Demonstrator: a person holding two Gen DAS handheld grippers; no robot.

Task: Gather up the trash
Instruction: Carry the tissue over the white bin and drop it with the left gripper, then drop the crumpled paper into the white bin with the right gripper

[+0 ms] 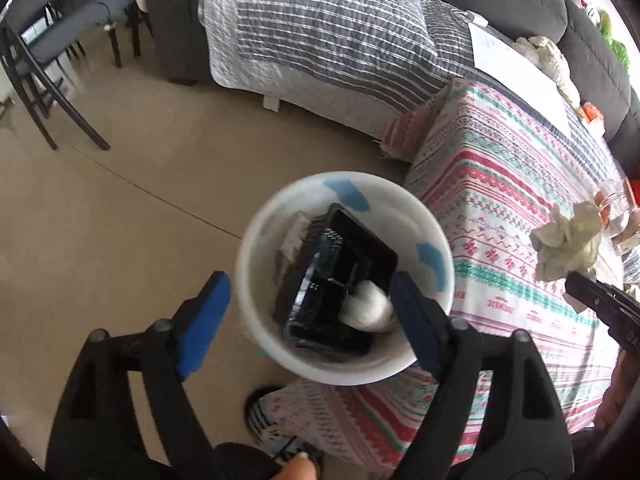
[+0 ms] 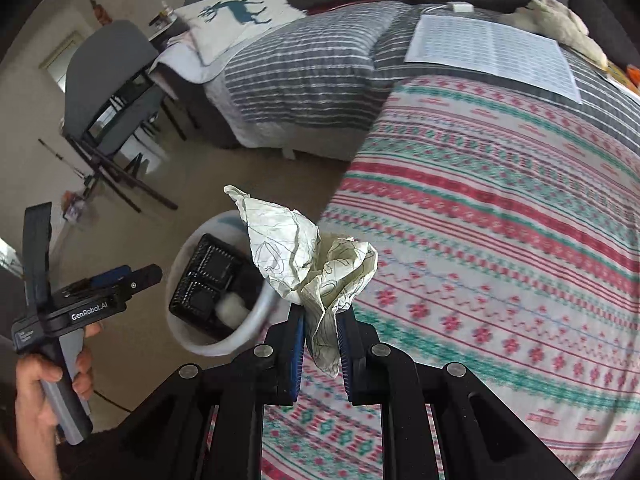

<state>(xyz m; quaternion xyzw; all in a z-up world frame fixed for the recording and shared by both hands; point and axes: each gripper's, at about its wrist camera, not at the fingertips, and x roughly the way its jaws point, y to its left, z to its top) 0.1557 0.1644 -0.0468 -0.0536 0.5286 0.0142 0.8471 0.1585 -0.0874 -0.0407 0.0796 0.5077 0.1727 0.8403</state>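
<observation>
Left gripper (image 1: 308,312): jaws spread wide and empty, low in the left wrist view; one blue pad sits left of the bin, the other over its right rim. No earlier view to compare.
Right gripper (image 2: 320,344): jaws pinched tight on the crumpled paper, bottom centre of the right wrist view; its black tip also shows at the right edge of the left wrist view.
Crumpled paper (image 2: 308,264): off-white, lined, with pen scribbles; it rises from the closed pads above the edge of the patterned cloth, just right of the bin. In the left wrist view it hangs at the right, over the cloth.
Hand (image 2: 52,376): lower left of the right wrist view, wrapped around the grey handle of the left gripper.
White bin (image 1: 260,320): round, on the floor, centre of the left wrist view, tight against the cloth's edge.
Bin contents: a black plastic tray (image 1: 340,276) standing tilted, with a white wad (image 1: 368,304) resting against its lower right.
Patterned cloth (image 2: 500,240): red, green and white bands, filling the right side.
Striped quilt (image 1: 332,36): grey and white, upper centre, on a sofa.
Printed sheet (image 2: 492,52): lying flat, upper right.
Chairs (image 1: 52,60): dark-framed, upper left.
</observation>
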